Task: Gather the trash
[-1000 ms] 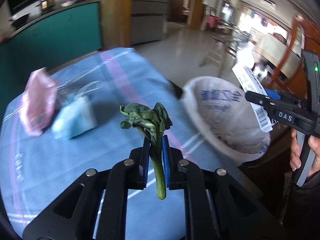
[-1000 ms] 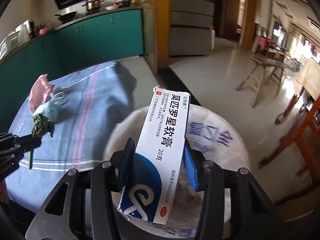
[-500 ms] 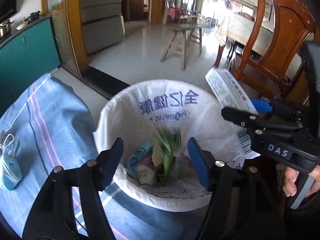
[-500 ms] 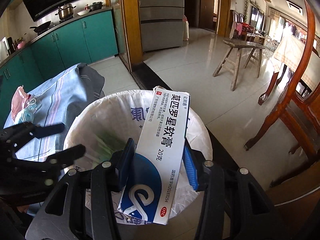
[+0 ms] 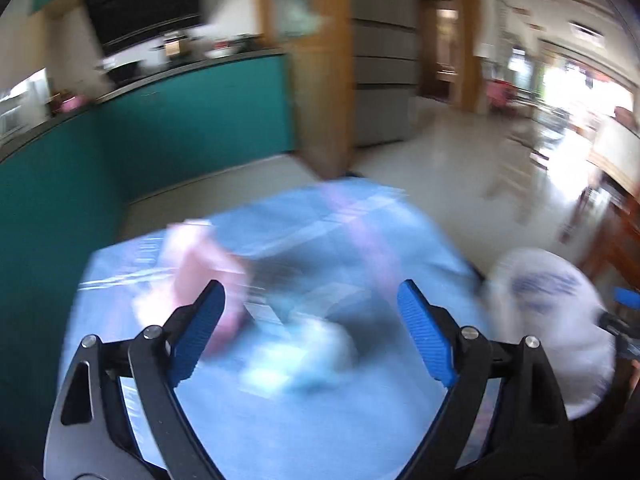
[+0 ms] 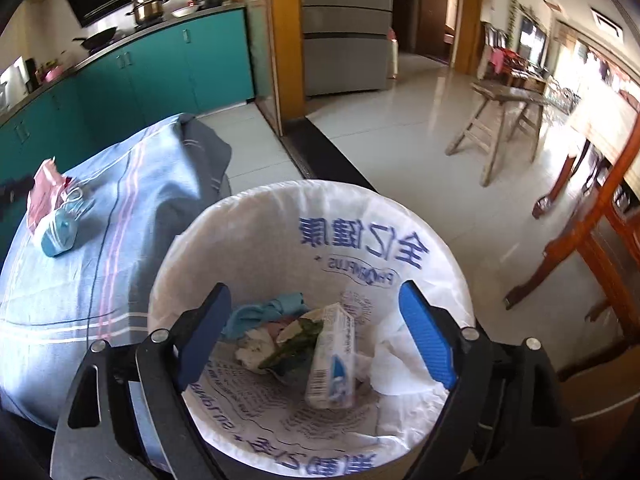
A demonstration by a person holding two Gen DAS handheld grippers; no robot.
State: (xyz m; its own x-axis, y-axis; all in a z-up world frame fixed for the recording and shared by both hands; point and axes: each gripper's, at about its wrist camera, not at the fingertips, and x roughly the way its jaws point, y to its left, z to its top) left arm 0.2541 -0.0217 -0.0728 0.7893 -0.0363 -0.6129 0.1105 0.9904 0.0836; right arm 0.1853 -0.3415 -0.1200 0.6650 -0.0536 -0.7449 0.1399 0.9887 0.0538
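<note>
Trash left on the blue cloth [image 6: 100,240], a pink wrapper [image 6: 42,192] and teal mask [image 6: 60,232], may get knocked or half-caught as the empty left gripper [image 5: 312,328], jaws opening, blurs tableward, while the right gripper [image 6: 316,328] opens empty over the lined bin [image 6: 360,232] holding the box [image 6: 334,356].

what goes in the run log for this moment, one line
left gripper: opening, empty | right gripper: opening, empty | medicine box: in bin
</note>
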